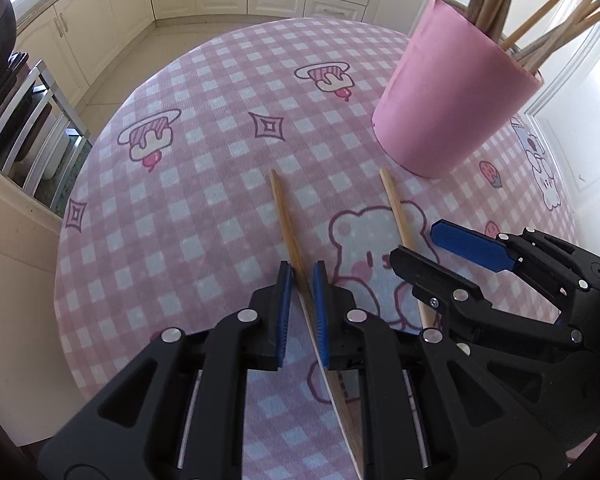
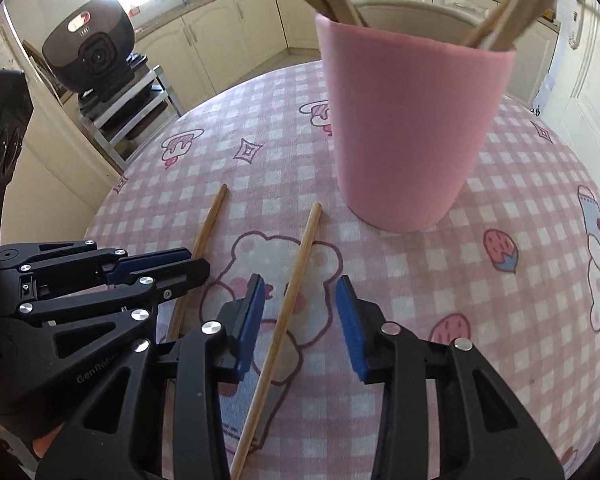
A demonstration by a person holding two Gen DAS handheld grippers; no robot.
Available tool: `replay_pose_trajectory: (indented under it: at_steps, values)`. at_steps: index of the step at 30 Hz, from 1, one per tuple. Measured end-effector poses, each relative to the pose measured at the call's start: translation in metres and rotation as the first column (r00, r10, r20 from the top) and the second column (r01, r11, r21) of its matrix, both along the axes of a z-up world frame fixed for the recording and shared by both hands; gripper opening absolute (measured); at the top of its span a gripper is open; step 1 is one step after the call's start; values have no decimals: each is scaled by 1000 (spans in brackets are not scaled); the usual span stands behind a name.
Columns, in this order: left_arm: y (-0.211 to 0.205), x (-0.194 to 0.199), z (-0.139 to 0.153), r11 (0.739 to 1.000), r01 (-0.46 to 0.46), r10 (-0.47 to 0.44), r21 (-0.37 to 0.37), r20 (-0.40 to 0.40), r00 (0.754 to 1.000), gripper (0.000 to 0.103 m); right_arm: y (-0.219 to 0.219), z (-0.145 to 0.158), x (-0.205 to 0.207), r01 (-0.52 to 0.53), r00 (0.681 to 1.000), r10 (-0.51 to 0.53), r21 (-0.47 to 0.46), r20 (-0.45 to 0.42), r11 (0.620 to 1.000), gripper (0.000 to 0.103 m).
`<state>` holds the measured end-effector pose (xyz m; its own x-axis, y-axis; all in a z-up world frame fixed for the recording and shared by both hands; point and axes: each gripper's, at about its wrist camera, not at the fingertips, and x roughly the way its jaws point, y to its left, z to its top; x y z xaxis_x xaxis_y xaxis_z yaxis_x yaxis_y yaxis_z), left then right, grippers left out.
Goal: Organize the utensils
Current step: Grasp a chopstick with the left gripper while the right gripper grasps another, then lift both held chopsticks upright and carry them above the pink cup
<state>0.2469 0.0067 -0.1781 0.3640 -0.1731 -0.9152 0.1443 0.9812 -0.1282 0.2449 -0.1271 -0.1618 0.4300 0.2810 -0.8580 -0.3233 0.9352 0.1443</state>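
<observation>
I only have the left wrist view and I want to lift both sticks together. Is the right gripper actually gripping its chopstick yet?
Observer: No. The right wrist view shows the right gripper with its jaws apart and the right chopstick lying between them, a gap on each side.
Operator: Are they near its end?
Observer: No. The stick runs back under the gripper body, so the jaws straddle its middle stretch.
Operator: And my left one, from that side?
Observer: From the side, the left gripper has its jaws together across the left chopstick.
</observation>
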Motion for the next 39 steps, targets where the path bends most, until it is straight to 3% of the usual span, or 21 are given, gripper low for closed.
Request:
replay_pose_trajectory:
  at_steps: [5,14,27,31,36,38,39]
  values:
    - [-2,2,-1,1000,4,-4,7,1,1000,12,5,-2,10,-4,1000,4,-16,10,1000,8]
    - [-6,-16,15,999,17,-14,-34,68,998,8,-11,5,-5,2,1000,-5,111,26,994,5]
    - [-22,-67,96,997,57,-42,-50,264,964,7,-49,80,-57,-24,975,-28,233,219,972,5]
    - [-25,-66,93,998,45,-36,-32,234,972,8,-53,87,-66,-27,974,-24,224,223,974,5]
    - [-26,-60,73,997,30,-20,-69,130,991,8,-53,71,-63,-11,987,-23,208,158,978,5]
    - [-29,-55,64,998,30,-24,-58,101,995,13,-53,62,-62,-1,991,-29,218,134,976,5]
    - [-29,-53,59,998,23,-17,-66,87,996,23,-53,58,-62,3,992,-30,218,124,976,5]
